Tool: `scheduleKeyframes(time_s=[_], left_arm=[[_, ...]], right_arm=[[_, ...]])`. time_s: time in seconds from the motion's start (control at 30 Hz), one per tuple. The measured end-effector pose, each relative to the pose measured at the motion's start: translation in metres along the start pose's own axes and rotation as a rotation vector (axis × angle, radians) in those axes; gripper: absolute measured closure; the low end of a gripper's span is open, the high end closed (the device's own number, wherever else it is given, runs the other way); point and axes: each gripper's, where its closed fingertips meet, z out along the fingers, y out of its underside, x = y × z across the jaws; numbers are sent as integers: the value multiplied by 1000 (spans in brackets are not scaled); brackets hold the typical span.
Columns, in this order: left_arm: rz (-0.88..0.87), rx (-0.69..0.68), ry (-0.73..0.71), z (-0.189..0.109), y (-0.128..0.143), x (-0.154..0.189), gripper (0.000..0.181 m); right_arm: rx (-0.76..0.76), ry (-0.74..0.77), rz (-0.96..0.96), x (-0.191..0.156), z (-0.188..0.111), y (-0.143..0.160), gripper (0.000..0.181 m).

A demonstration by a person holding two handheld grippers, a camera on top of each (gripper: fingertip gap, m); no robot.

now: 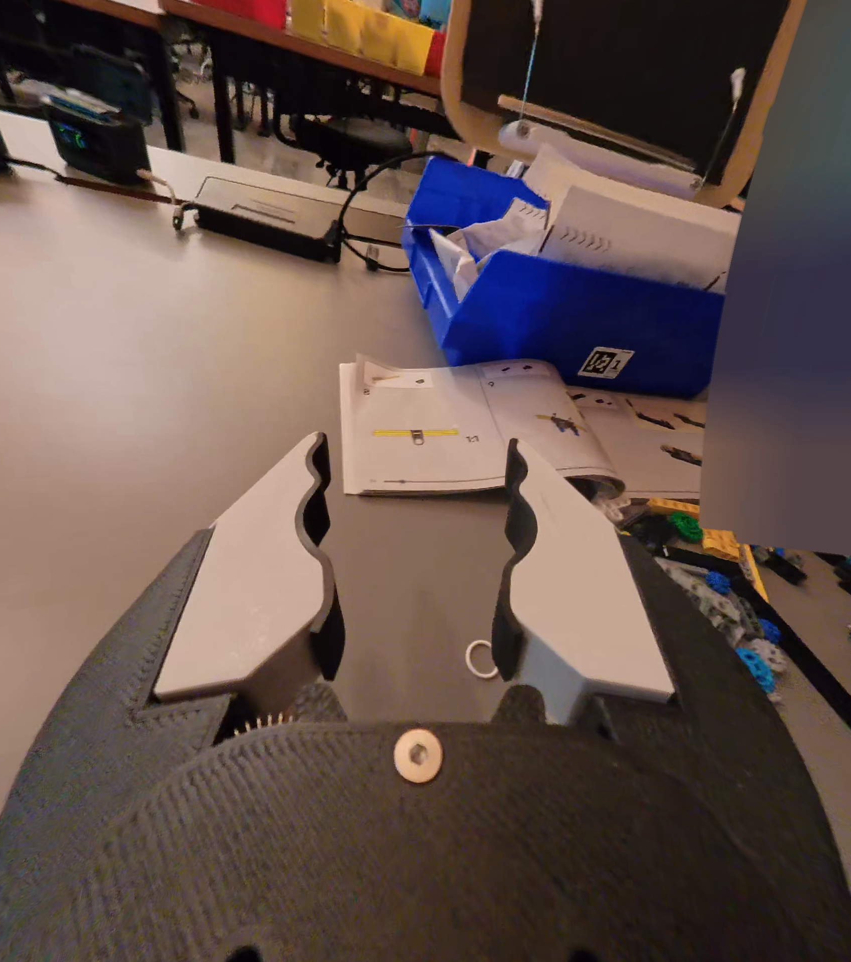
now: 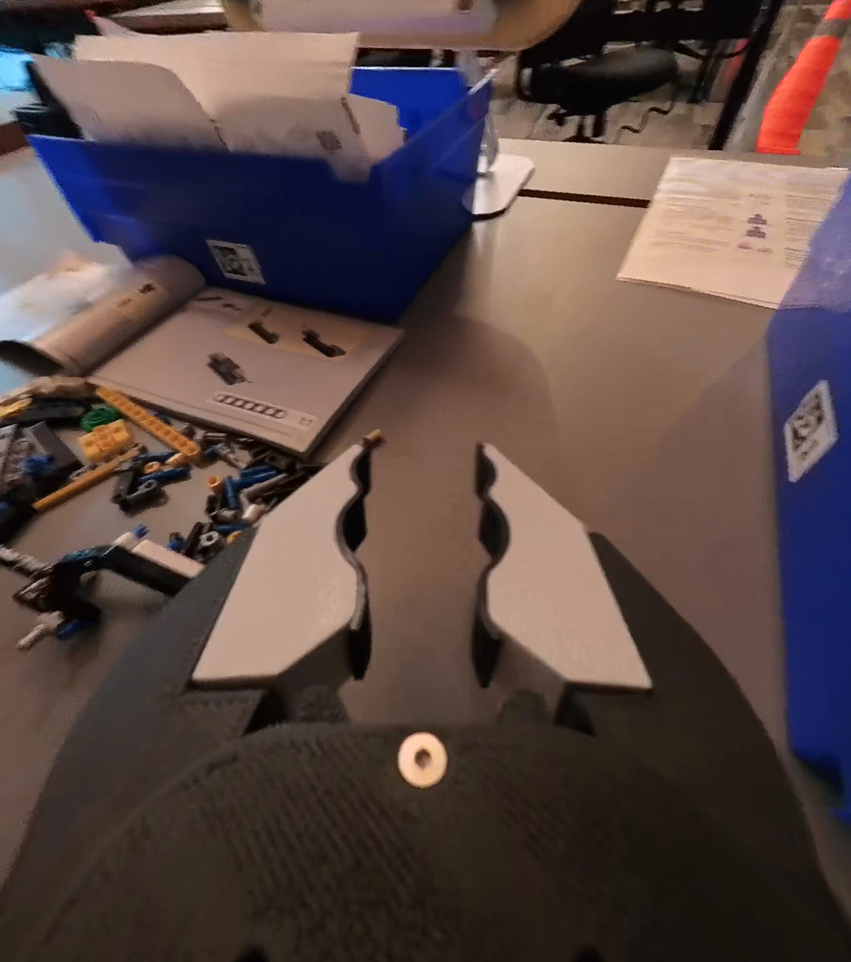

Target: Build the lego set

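Note:
My left gripper (image 1: 417,448) is open and empty above the dark table, pointing at the open instruction booklet (image 1: 433,432). A small white ring (image 1: 481,659) lies on the table between its fingers. Loose lego pieces (image 1: 725,598) in black, blue, yellow and green lie to its right. My right gripper (image 2: 426,452) is open and empty over the bare table. In the right wrist view the lego pile (image 2: 100,484) spreads to its left, below the open booklet (image 2: 236,364). A tiny tan piece (image 2: 374,437) sits at the left fingertip; whether they touch is unclear.
A blue bin (image 1: 569,317) holding white paper bags stands behind the booklet; it also shows in the right wrist view (image 2: 277,208). A second blue bin (image 2: 839,468) stands close on the right. A printed sheet (image 2: 730,229) lies far right. A black power brick (image 1: 267,224) and cables lie far left. Across from one pair of fingers to the other is roughly 40 centimeters. Between my left fingertips and the black power brick (image 1: 267,224) there is roughly 35 centimeters.

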Motion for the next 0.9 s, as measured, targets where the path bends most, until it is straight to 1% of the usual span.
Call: scheduleKeyframes(time_s=[0.03,0.07,0.13,0.2,0.3,0.4,0.5,0.57,0.67,0.73,0.9], left_arm=[[-5,-8,2,0,3,-5,116],[-13,-10,-4,0,5,-11,117],[-54,5,-13,-2,2,-23,121],[-91,26,-28,-3,-1,-33,122],[-165,1,-13,0,3,-39,124],[-250,-16,6,2,6,-45,128],[-280,-13,22,3,7,-46,132],[-255,-15,25,3,6,-43,133],[-230,-7,30,3,5,-39,133],[-231,1,40,3,4,-37,133],[-197,10,68,2,3,-24,134]], right_arm=[[7,44,12,6,1,-1,128],[15,71,28,11,2,-3,125],[-7,91,62,18,7,-1,125],[-89,115,82,23,16,9,122],[-198,124,92,26,27,24,120],[-251,112,119,27,34,31,121],[-232,109,145,30,35,28,126],[-213,109,149,30,35,25,128],[-223,107,130,28,36,26,129],[-230,105,112,26,37,27,133],[-191,90,132,26,34,21,131]])
